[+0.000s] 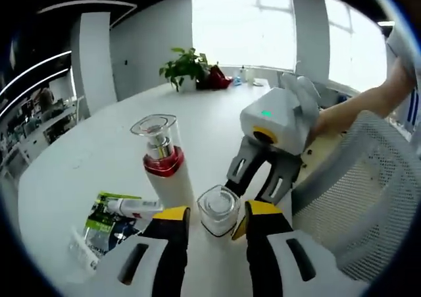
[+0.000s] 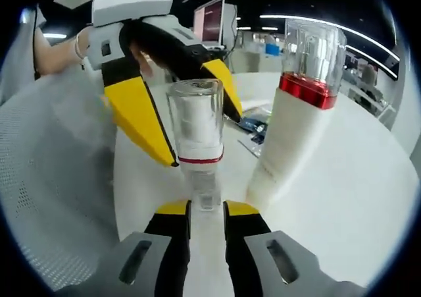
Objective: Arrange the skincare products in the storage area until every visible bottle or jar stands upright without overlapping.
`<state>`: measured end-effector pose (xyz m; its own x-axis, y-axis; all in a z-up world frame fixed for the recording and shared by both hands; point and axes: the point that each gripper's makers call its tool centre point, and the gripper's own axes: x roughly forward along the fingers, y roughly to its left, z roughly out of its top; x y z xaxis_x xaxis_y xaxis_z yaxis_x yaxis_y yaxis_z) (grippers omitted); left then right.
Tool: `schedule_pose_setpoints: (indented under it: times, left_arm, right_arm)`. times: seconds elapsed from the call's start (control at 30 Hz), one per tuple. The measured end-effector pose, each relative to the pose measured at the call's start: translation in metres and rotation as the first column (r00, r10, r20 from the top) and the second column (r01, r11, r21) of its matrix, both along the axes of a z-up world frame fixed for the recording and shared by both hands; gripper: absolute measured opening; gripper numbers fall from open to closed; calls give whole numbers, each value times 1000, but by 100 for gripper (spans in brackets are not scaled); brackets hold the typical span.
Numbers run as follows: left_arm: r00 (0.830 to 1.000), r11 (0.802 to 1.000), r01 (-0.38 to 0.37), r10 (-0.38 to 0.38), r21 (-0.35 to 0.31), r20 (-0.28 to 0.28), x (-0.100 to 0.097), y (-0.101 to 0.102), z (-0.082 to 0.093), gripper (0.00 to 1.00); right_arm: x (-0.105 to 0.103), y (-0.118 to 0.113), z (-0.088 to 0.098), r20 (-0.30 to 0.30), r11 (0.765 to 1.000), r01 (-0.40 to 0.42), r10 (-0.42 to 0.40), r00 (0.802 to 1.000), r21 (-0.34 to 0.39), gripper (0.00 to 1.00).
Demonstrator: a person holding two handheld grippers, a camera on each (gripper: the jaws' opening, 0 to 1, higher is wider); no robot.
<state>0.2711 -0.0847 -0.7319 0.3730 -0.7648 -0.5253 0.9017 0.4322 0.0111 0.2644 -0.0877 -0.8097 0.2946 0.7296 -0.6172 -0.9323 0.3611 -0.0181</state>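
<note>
Left gripper view, clear-capped jar (image 1: 218, 208) upright, white pump bottle (image 1: 164, 162) upright

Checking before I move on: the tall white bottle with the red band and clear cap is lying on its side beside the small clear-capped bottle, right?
Not quite. The tall white bottle with the red band stands upright on the white table, as the left gripper view shows. It is indeed beside the small clear-capped bottle.

Potted plant (image 1: 185, 67) on white table (image 1: 79, 159) — mesh chair (image 1: 365, 198) beside.
</note>
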Motion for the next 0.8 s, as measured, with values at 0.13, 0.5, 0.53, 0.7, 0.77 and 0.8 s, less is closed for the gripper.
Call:
schedule_pose_setpoints:
  times: [0.13, 0.5, 0.53, 0.7, 0.77, 0.8]
  left_arm:
    - [1000, 999, 19, -19, 46, -4, -4, 5, -6, 29]
    - [996, 987, 17, -2, 158, -92, -8, 17, -45, 26]
    - [995, 987, 13, 3, 162, -95, -7, 18, -49, 24]
    - [991, 989, -1, 20, 146, -129, -8, 16, -56, 19]
    - [992, 990, -5, 22, 139, -125, -7, 15, -56, 18]
    - [991, 991, -6, 23, 137, -128, -7, 15, -57, 17]
  right_arm:
    - [1, -3, 1, 1, 1000, 17, -17, 1000, -4, 18]
    - [1, -1, 0, -8, 999, 40, -40, 999, 0, 15]
    - [1, -1, 0, -8, 999, 42, -42, 999, 0, 15]
    - [2, -1, 0, -7, 999, 51, -51, 999, 8, 15]
    - [2, 0, 1, -5, 998, 55, -55, 998, 11, 15]
    - [3, -1, 0, -5, 998, 57, -57, 998, 12, 15]
